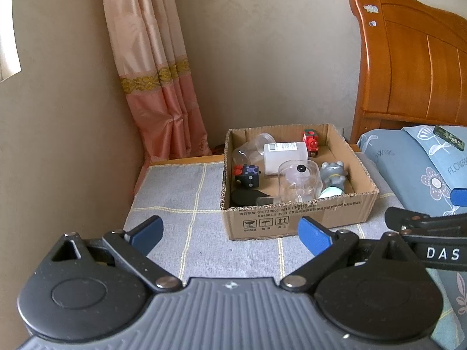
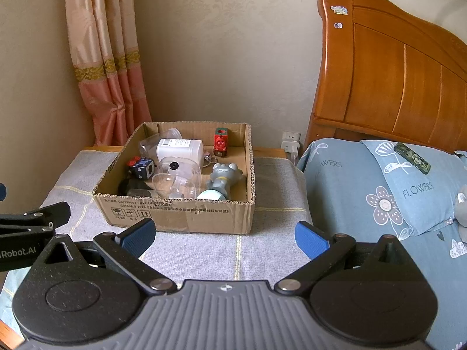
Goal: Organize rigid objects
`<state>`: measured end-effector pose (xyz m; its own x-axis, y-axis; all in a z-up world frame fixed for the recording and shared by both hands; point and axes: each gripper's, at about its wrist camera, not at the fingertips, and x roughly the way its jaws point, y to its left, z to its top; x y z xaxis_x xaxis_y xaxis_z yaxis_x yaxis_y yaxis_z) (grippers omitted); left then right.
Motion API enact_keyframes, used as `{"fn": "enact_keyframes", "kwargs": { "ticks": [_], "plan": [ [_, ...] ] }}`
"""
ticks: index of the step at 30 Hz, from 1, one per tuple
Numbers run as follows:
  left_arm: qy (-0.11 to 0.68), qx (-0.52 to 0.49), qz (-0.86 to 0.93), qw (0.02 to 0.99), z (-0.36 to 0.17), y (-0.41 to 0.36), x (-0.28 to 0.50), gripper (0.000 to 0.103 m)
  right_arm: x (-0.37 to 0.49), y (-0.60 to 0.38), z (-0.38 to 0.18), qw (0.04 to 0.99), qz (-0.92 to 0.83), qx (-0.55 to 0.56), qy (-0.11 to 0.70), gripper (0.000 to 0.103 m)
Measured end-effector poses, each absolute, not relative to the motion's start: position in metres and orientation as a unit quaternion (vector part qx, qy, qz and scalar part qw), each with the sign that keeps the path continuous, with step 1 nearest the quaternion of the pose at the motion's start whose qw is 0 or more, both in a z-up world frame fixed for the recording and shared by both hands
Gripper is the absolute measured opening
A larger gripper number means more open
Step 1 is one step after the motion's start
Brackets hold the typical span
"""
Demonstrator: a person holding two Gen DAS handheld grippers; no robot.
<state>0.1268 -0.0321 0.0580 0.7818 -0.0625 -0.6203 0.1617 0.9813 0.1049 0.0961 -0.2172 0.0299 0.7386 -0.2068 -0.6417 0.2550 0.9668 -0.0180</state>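
A cardboard box stands on a grey checked cloth. It holds a white bottle, clear plastic containers, a red toy train, a black cube with red and blue buttons, a grey animal figure and a black item. My left gripper is open, short of the box. My right gripper is open too, in front of the box with nothing between its fingers.
A bed with blue flowered pillows and a wooden headboard lies to the right. A dark patterned case rests on a pillow. A pink curtain hangs at the back left. A wall plug sits behind the table.
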Motion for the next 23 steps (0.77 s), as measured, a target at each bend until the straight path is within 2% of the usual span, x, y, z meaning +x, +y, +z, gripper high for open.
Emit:
{"fn": "enact_keyframes", "kwargs": {
  "ticks": [23],
  "plan": [
    [0.324,0.076,-0.064,0.941,0.0603,-0.0326,0.1246,0.099,0.0955,-0.2162,0.0321,0.933,-0.125,0.037,0.335,0.103]
  ]
}}
